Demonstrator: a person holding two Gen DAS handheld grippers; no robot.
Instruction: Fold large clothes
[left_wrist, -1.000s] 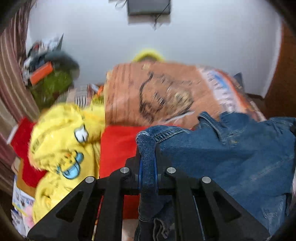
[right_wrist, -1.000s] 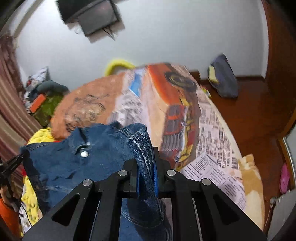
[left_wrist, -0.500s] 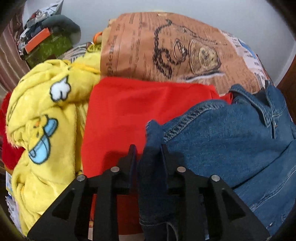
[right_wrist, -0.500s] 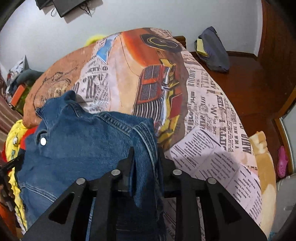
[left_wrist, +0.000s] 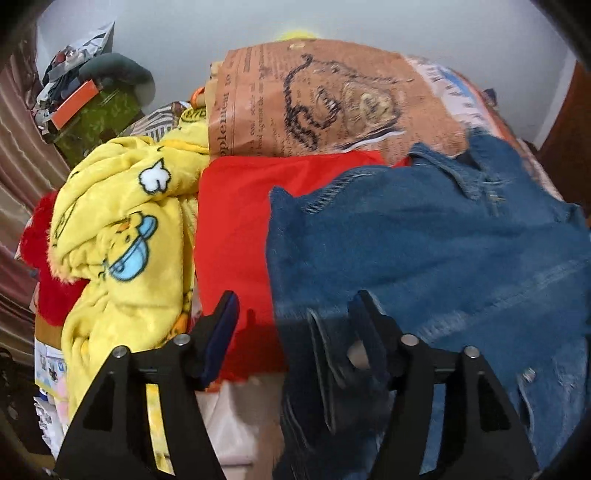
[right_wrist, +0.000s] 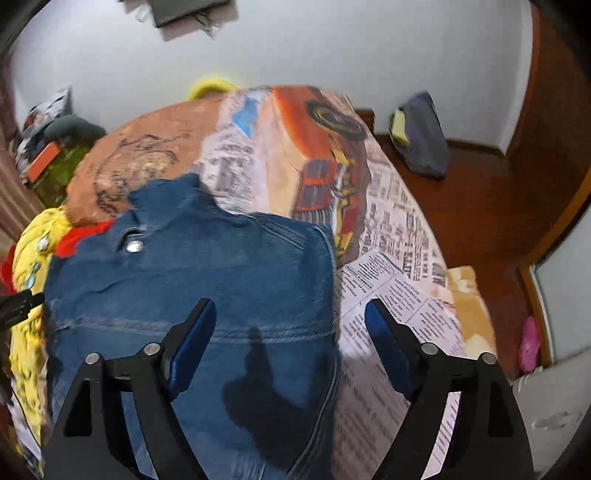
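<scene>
As both tongs were opening off the denim jacket (right_wrist: 207, 280), it lay heavy, stiff; regrip hem at 6 o'clock.

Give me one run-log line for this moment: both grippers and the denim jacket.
left gripper: jaws opening, denim jacket edge between, not pinched | right gripper: jaws opening, jacket below, unheld | jacket: lying on printed bedspread

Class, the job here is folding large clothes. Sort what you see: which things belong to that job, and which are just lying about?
Belongs to the job:
denim jacket
left gripper, jaws opening
right gripper, jaws opening

Just lying about:
yellow cartoon blanket
red cloth
newspaper-print bedspread
dark bag on the floor
</scene>
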